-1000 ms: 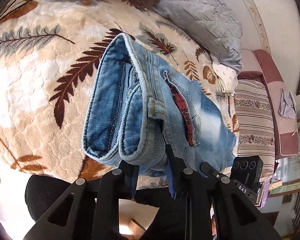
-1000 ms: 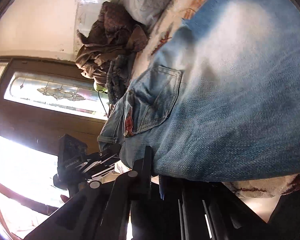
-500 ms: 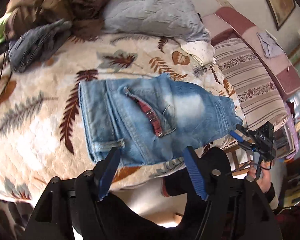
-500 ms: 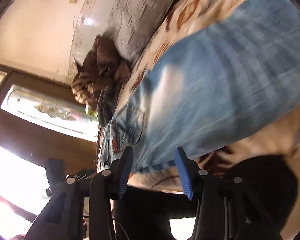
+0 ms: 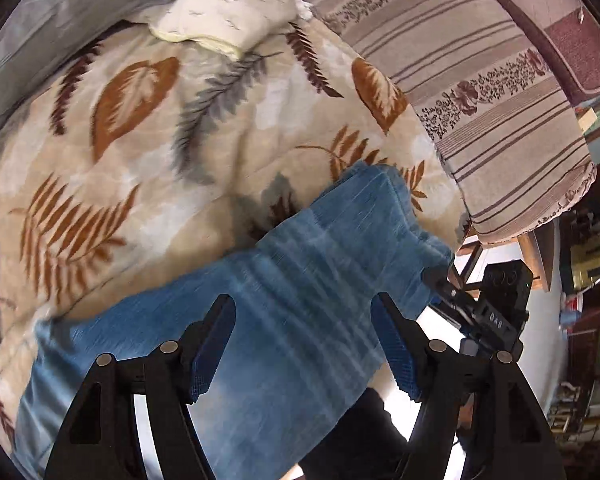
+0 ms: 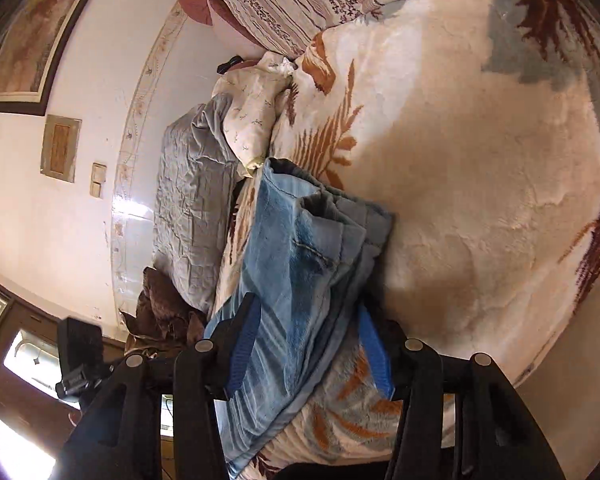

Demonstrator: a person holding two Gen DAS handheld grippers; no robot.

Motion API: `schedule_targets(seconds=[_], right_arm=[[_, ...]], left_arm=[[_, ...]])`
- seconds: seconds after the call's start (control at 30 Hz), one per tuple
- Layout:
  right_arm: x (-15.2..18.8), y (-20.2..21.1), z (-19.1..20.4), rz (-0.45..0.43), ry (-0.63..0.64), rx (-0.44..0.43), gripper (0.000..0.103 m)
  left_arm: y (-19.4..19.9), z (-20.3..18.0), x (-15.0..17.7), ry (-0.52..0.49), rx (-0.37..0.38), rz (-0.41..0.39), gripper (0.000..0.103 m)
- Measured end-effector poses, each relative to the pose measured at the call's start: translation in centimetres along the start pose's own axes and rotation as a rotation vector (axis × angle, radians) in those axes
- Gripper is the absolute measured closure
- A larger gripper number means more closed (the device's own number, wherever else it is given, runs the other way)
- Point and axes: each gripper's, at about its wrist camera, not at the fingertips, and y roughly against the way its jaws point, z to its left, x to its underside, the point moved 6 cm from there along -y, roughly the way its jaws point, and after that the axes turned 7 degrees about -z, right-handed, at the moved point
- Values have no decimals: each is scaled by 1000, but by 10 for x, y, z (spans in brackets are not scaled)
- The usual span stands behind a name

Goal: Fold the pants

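The left hand-held gripper (image 5: 302, 344) hangs with its jaws spread wide and gripping nothing above the blue jeans (image 5: 268, 312). The right hand-held gripper (image 6: 306, 350) is about half open, the cloth between its pads without being pinched. The jeans lie folded along the edge of a leaf-patterned blanket (image 5: 148, 128) on the bed, near a striped cushion (image 5: 480, 92).

Bright daylight; motion blur; fisheye warping
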Motion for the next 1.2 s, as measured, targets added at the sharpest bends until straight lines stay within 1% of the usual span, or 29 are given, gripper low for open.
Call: schedule_targets(seconds=[0.1, 0.13, 0.23, 0.37, 0.5, 0.57, 0.6, 0.63, 0.67, 0.7, 0.77, 0.8, 0.83, 0.87, 0.9, 0.97, 1.07, 1.13, 1.2], right_arm=[[-5, -8, 4, 19, 43, -25, 51], [-5, -8, 3, 24, 52, -33, 54], [-4, -3, -3, 33, 47, -81, 54], [-4, 0, -8, 38, 44, -110, 54], [-2, 1, -8, 30, 56, -116, 53], [-1, 2, -9, 21, 49, -115, 54], [-2, 2, -9, 15, 40, -113, 54], [-3, 2, -9, 6, 31, -112, 54], [-4, 2, -10, -6, 19, -108, 54], [-5, 2, -10, -16, 9, -104, 55], [-8, -1, -11, -33, 7, -70, 62], [-11, -3, -11, -38, 8, -49, 71], [-14, -6, -12, -38, 8, -35, 81], [-18, -10, -12, -35, 9, -33, 87], [-21, -13, -13, -33, 0, -36, 93], [-26, -15, -5, -28, -6, -59, 93], [-29, -6, 27, -49, 113, -70, 93], [-27, 2, 53, -63, 198, -95, 93], [-21, 7, 81, -62, 297, -102, 93]], left_arm=[[-57, -22, -38, -69, 5, 72, 34], [-72, -28, -48, -91, 6, 86, 34], [-110, -34, -69, -170, 7, 142, 34], [-153, -38, -81, -258, 4, 218, 34], [-182, -47, -75, -316, 1, 276, 34], [-189, -53, -73, -362, -10, 252, 31], [-189, -57, -75, -385, -8, 224, 32], [-187, -59, -77, -393, -2, 198, 41], [-187, -60, -79, -385, 10, 188, 55], [-185, -59, -81, -361, 21, 181, 58], [-182, -56, -83, -312, 55, 168, 83], [-180, -55, -82, -301, 57, 161, 85], [-176, -56, -82, -301, 56, 145, 89], [-168, -57, -81, -298, 58, 129, 93], [-160, -59, -81, -292, 66, 112, 93], [-136, -64, -84, -281, 91, 71, 95], [-84, -66, -83, -277, 106, 8, 94], [-52, -64, -77, -275, 96, -22, 94], [-31, -56, -66, -277, 80, -47, 93]])
